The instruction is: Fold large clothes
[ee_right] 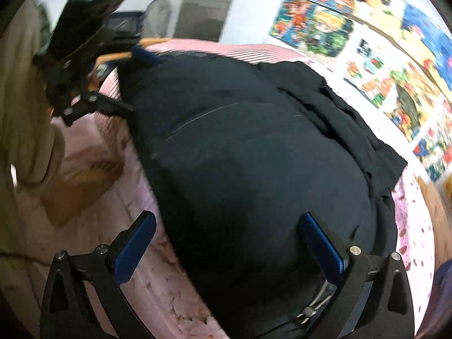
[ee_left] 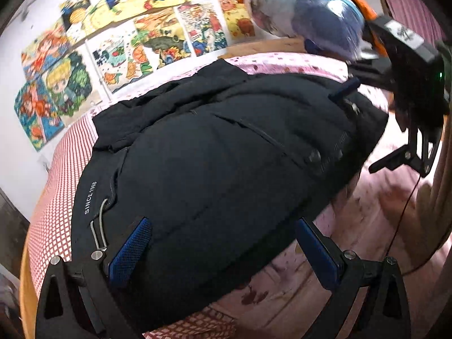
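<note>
A black puffy jacket [ee_left: 226, 152] lies spread on the bed, with "SINCE 1968" printed near a metal zip pull at its left side. My left gripper [ee_left: 223, 251] is open and straddles the jacket's near edge, one blue pad [ee_left: 130, 251] over the fabric and the other over the quilt. In the right wrist view the same jacket [ee_right: 254, 155] fills the middle. My right gripper [ee_right: 228, 245] is open across its near end. Each gripper shows in the other's view at the jacket's far end: the right gripper [ee_left: 367, 124] and the left gripper [ee_right: 132, 82], fingers apart.
The bed has a pink floral quilt [ee_left: 353, 226] and a red-and-white checked sheet [ee_left: 56, 197]. Colourful drawings [ee_left: 127, 50] cover the wall behind it. A blue-grey bundle with an orange rim [ee_left: 310, 8] sits at the bed's head. A person's beige sleeve [ee_right: 25, 113] is at left.
</note>
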### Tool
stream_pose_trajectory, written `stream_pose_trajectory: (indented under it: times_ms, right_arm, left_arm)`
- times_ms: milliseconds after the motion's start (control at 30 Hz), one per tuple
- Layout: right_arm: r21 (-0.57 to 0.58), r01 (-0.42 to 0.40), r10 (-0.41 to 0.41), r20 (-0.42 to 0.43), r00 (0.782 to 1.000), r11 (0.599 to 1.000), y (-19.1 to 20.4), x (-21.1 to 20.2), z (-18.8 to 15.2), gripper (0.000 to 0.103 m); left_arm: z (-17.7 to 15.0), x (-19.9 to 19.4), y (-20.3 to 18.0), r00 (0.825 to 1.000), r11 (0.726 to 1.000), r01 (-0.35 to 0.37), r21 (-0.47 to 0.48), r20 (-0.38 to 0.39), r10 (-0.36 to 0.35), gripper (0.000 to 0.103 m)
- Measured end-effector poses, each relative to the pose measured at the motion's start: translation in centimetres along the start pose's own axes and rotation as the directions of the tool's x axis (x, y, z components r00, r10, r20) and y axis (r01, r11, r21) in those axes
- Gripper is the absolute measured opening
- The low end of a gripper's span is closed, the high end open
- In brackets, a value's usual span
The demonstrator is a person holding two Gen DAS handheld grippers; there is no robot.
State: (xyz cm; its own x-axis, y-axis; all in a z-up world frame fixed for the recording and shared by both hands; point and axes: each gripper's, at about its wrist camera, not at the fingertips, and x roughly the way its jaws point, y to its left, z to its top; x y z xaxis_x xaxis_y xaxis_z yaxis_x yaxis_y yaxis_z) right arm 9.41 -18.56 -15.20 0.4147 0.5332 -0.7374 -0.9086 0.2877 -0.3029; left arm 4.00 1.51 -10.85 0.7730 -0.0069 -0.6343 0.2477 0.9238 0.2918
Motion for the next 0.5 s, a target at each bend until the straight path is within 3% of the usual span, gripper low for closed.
stream_pose_trajectory:
  times_ms: [267, 400, 500]
  right_arm:
    - [-0.111, 0.125, -0.134, -0.069, 0.989, 0.986, 2.9, 0.9, -1.1, 0.101]
    - [-0.176, 0.219, -0.234, -0.066, 0.97, 0.96, 4.2, 0.9, -1.4, 0.101]
    - [-0.228, 0.304, -0.324, -0.059, 0.944, 0.925, 4.9, 1.2, -1.5, 0.101]
  left_arm:
    - [-1.5, 0.3, -1.3, 0.999, 0.994, -0.05, 0.093, 0.007, 0.049, 0.103]
    - [-1.9, 0.8, -2.0, 0.996, 0.985, -0.088, 0.15, 0.01, 0.088, 0.103]
    - [-2.2, 1.2, -2.6, 0.993, 0.976, -0.12, 0.18, 0.013, 0.119, 0.103]
